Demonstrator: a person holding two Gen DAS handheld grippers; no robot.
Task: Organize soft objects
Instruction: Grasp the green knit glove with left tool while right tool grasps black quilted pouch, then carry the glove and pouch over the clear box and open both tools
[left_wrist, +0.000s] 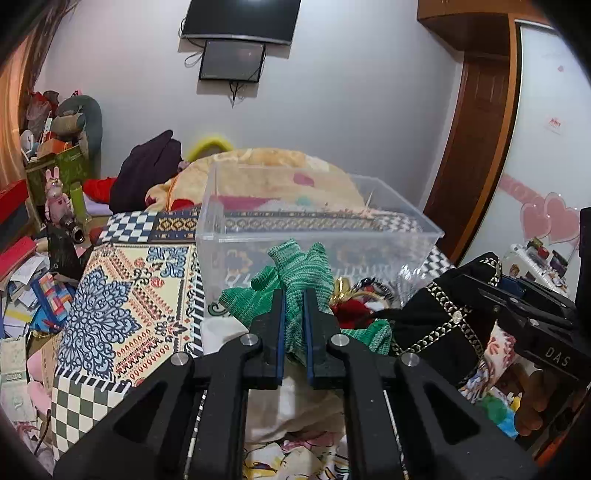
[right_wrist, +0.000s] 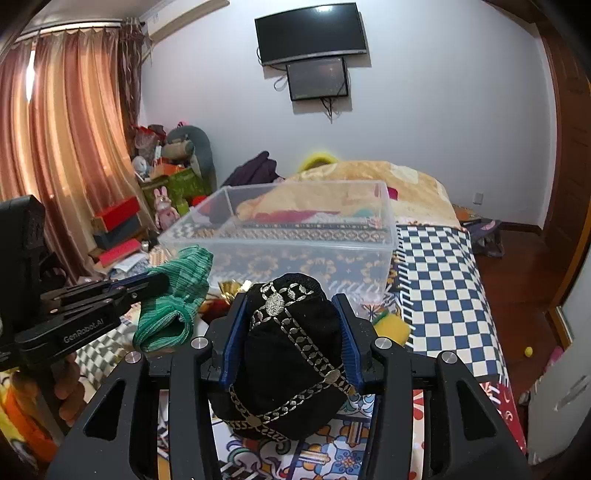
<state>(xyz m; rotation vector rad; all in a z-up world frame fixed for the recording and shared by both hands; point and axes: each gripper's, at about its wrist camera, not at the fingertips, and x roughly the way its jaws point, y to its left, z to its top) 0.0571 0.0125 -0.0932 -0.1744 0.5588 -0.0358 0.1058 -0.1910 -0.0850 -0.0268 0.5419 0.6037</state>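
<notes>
My left gripper (left_wrist: 294, 295) is shut on a green knitted cloth (left_wrist: 299, 273), held up just in front of a clear plastic bin (left_wrist: 317, 232) that stands on the bed. The cloth also shows in the right wrist view (right_wrist: 173, 299), with the left gripper (right_wrist: 162, 280) at the left. My right gripper (right_wrist: 290, 306) is shut on a black cap with silver trim (right_wrist: 291, 354), held before the bin (right_wrist: 295, 236). The cap also shows in the left wrist view (left_wrist: 443, 317). The bin looks empty inside.
A pile of soft things lies below the grippers: red and gold cloth (left_wrist: 351, 302), a white cloth (left_wrist: 225, 332), a yellow item (right_wrist: 391, 326). The bed has a patterned checkered cover (right_wrist: 443, 280) and a folded blanket (right_wrist: 388, 184) behind the bin. Clutter (left_wrist: 33, 258) fills the left floor.
</notes>
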